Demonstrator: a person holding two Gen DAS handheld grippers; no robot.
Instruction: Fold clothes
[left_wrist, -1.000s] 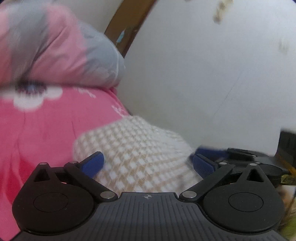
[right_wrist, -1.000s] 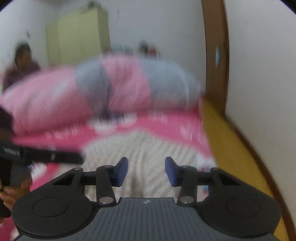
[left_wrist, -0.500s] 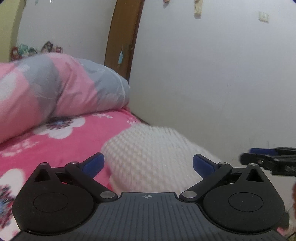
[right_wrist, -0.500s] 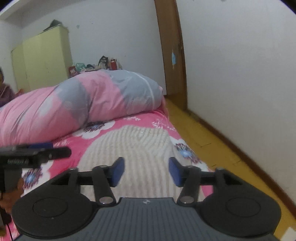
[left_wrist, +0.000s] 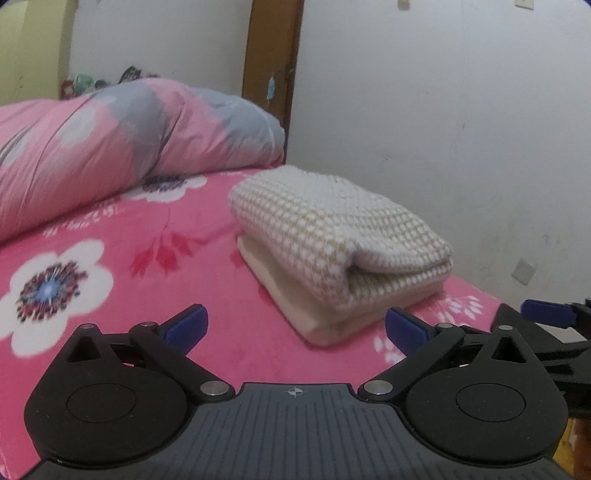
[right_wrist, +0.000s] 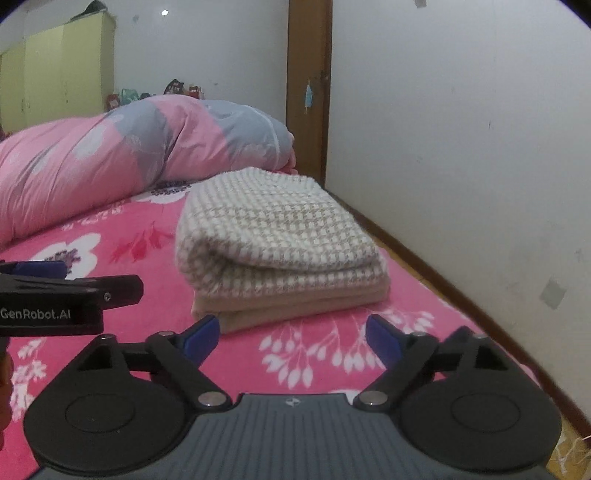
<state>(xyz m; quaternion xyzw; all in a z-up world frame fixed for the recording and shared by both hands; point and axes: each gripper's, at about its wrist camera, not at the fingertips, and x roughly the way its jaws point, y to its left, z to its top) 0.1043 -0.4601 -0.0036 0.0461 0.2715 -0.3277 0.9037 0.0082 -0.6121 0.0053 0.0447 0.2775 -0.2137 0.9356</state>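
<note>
A cream and beige checked knit garment (left_wrist: 332, 240) (right_wrist: 280, 243) lies folded in a thick bundle on the pink flowered bedsheet (left_wrist: 110, 266) (right_wrist: 325, 354). My left gripper (left_wrist: 295, 326) stands open a little short of the bundle, nothing between its blue fingers. My right gripper (right_wrist: 291, 338) is also back from the bundle with its jaws opening wide and empty. The right gripper's fingertips (left_wrist: 546, 314) show at the right edge of the left wrist view. In the right wrist view the left gripper's body (right_wrist: 55, 299) reaches in from the left.
A rolled pink and grey quilt (left_wrist: 122, 144) (right_wrist: 147, 147) lies across the bed behind the garment. A white wall (right_wrist: 461, 147) runs close along the right side, with a brown door frame (right_wrist: 308, 92) and yellowish floor strip (right_wrist: 424, 273). A pale green wardrobe (right_wrist: 55, 70) stands far left.
Both grippers have drawn back from the folded garment, which now lies whole on the sheet in front of them. The right gripper's jaws have spread much wider.
</note>
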